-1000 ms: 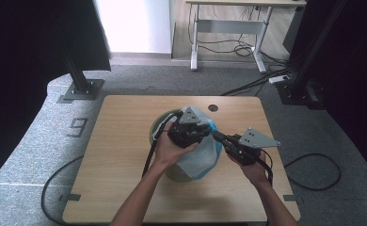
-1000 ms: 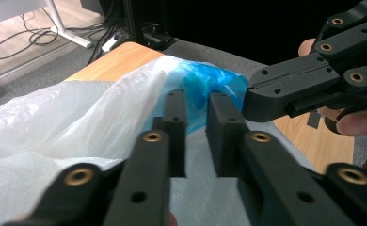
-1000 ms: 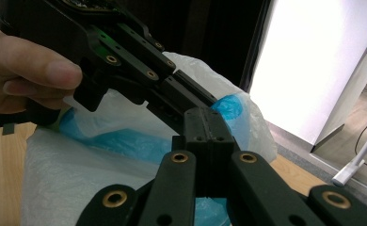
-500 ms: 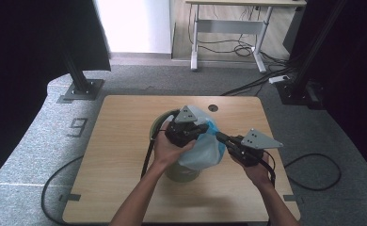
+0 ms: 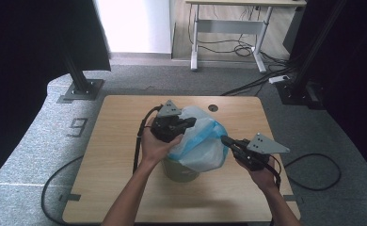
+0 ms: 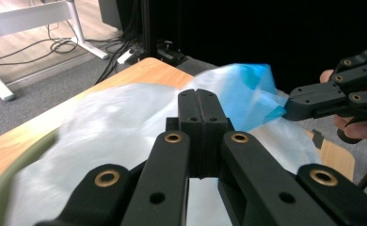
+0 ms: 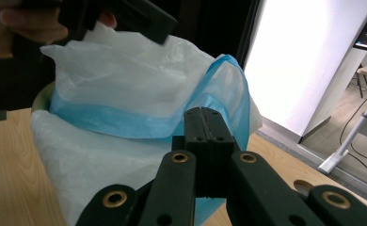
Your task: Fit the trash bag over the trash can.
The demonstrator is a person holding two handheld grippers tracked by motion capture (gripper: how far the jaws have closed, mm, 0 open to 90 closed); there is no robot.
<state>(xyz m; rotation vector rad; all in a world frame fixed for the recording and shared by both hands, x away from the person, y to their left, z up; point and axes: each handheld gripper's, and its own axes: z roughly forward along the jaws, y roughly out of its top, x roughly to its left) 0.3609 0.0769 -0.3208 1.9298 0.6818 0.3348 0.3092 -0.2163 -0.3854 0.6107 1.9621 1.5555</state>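
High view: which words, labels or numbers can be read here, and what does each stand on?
"9": a dark numeral marked on the grey carpet floor, left of the wooden table.
On the white and blue bag, the green bin and both tongs no lettering can be made out.

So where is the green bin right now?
In the high view the green bin stands near the middle of the wooden table, under the white and blue bag, between the left gripper and the right gripper.
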